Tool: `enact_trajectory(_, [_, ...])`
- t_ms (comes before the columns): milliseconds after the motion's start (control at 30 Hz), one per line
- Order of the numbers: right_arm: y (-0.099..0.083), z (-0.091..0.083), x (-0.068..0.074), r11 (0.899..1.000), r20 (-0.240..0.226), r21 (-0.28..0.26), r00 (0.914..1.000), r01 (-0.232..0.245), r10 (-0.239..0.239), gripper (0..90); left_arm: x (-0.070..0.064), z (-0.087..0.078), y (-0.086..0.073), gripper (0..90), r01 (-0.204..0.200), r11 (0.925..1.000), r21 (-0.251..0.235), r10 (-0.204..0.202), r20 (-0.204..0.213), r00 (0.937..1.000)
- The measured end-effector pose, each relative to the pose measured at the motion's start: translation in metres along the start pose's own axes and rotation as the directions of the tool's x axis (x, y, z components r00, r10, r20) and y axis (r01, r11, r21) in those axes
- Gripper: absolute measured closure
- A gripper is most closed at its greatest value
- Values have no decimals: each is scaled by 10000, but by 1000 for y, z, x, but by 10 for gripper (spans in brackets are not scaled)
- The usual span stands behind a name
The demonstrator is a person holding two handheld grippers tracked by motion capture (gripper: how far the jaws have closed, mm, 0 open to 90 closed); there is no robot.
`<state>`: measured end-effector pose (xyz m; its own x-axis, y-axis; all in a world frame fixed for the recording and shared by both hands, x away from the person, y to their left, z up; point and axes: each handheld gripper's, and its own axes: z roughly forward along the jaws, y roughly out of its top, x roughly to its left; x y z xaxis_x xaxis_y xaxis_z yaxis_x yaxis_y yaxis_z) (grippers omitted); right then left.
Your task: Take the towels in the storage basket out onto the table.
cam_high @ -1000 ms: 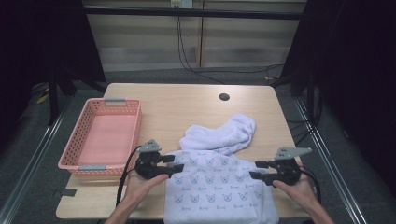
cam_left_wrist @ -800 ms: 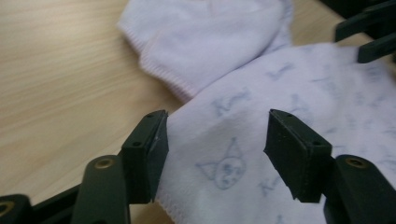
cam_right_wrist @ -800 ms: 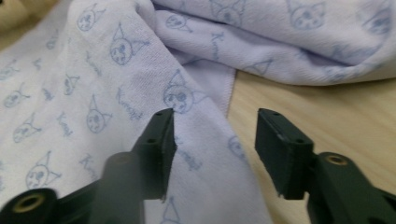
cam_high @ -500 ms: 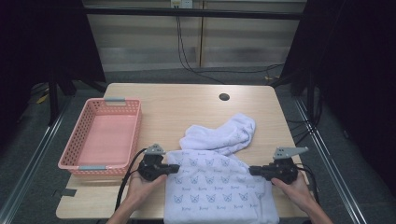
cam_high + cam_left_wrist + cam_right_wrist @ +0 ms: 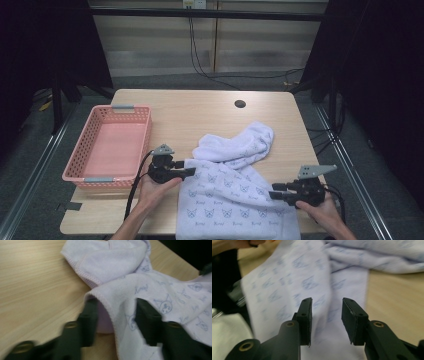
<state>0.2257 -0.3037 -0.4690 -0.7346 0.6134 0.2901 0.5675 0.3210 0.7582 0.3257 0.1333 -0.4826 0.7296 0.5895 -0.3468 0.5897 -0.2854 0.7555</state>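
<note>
Near the pink basket [image 5: 111, 145], on the wooden surface [image 5: 210, 112], lies a lilac towel [image 5: 232, 187] with little cat-face prints, half bunched up toward the far side and hanging off the near edge. Left tongs [image 5: 190, 172] sit just right of the basket, right at the towel's left hem [image 5: 110, 312]. From the left gripper view, spread apart with the hem running up between the two jaws, not pinched yet as far as can be told. Right tongs [image 5: 272, 194] are way over on the far side of the towel from the basket, also spread, with the cloth's edge between or just past the jaws; blurry there, so can't say if touching.

Stuff that could go wrong, just guessing: closing on a single thin layer of hem and having it slip out the moment any pull goes on. Also grabbing two layers on the left, since the fold there doubles over. And with so much cloth already over the near edge, a missed grip might let the whole thing slide to the floor.

Room-wise, loads of bare wood beyond the basket's far end and behind the bunched part. Only a round grommet hole [image 5: 240, 104] back there. Tight bit is the basket wall next to the left hand [image 5: 155, 192].
</note>
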Motion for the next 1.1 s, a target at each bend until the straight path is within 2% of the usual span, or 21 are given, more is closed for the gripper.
enact_trajectory(33, [4, 3, -7, 9998, 226, -95, 9996, -179, 181, 609, 1, 1, 1, 665, 1, 10000, -13, -1, 33, 10000])
enact_trajectory(67, [7, 5, -12, 9997, 348, -109, 9992, -214, 217, 598, 2, 1, 1, 763, -72, 9999, -75, 74, 280, 9996])
enact_trajectory(100, [11, 10, -18, 9997, 559, -87, 9982, -209, 214, 592, 0, 2, 1, 860, -119, 9999, -55, 120, 244, 9996])
enact_trajectory(133, [13, 15, -23, 9998, 641, -10, 9977, -216, 216, 591, -2, 2, 1, 881, -161, 9999, 49, 159, 422, 9990])
enact_trajectory(200, [18, 30, -36, 9991, 823, 163, 9959, -381, 366, 580, -7, 1, 0, 884, -411, 9991, 111, 404, 534, 9978])
enact_trajectory(300, [23, 51, -48, 9969, 1028, 601, 9937, -509, 446, 564, -13, -2, 0, 886, -508, 9987, 62, 502, 709, 9962])
enact_trajectory(400, [26, 65, -50, 9955, 1053, 852, 9939, -422, 332, 564, -17, -4, -2, 887, -684, 9976, 99, 673, 826, 9943])
enact_trajectory(467, [27, 70, -46, 9951, 943, 978, 9955, -166, 74, 587, -16, -5, -5, 887, -589, 9981, 162, 572, 939, 9939])
enact_trajectory(533, [26, 71, -44, 9945, 793, 1048, 9969, -87, 4, 704, -17, -7, -9, 887, -531, 9983, 244, 504, 1012, 9936])
enact_trajectory(600, [24, 69, -40, 9917, 697, 1279, 9973, 127, -218, 878, -22, -14, -13, 887, -650, 9978, 87, 637, 1103, 9919])
enact_trajectory(633, [22, 66, -36, 9911, 716, 1317, 9970, 203, -299, 889, -24, -18, -14, 888, -677, 9977, -43, 677, 1159, 9909])
enact_trajectory(667, [22, 63, -34, 9921, 710, 1239, 9970, 217, -307, 891, -29, -27, -16, 888, -886, 9960, -147, 898, 1364, 9866])
enact_trajectory(700, [22, 56, -31, 9945, 770, 1023, 9965, 236, -316, 893, -32, -32, -17, 888, -1018, 9946, -197, 1036, 1382, 9850])
enact_trajectory(833, [22, 26, -29, 10000, 993, 65, 9951, -30, 23, 896, -44, -60, -34, 888, -910, 9948, -454, 968, 1503, 9839])
enact_trajectory(867, [19, 18, -29, 10000, 1183, -44, 9930, -6, 11, 896, -47, -66, -40, 889, -941, 9945, -451, 1003, 1647, 9812])
enact_trajectory(933, [14, 4, -28, 9999, 1647, -151, 9863, -42, 66, 896, -57, -80, -52, 889, -1161, 9925, -381, 1212, 1830, 9756])
enact_trajectory(1000, [8, -7, -32, 9994, 2461, -176, 9687, -283, 317, 897, -64, -92, -62, 889, -1255, 9915, -357, 1302, 2048, 9701])
enact_trajectory(1033, [5, -14, -38, 9973, 2691, -444, 9606, -590, 688, 897, -65, -95, -66, 888, -1239, 9917, -334, 1281, 2088, 9695])
enact_trajectory(1067, [3, -18, -42, 9955, 2802, -605, 9560, -734, 875, 897, -67, -97, -69, 888, -1176, 9927, -257, 1204, 2278, 9662])
enact_trajectory(1100, [2, -20, -46, 9941, 2985, -674, 9490, -852, 1016, 897, -70, -97, -72, 885, -1250, 9920, -183, 1256, 2496, 9602])
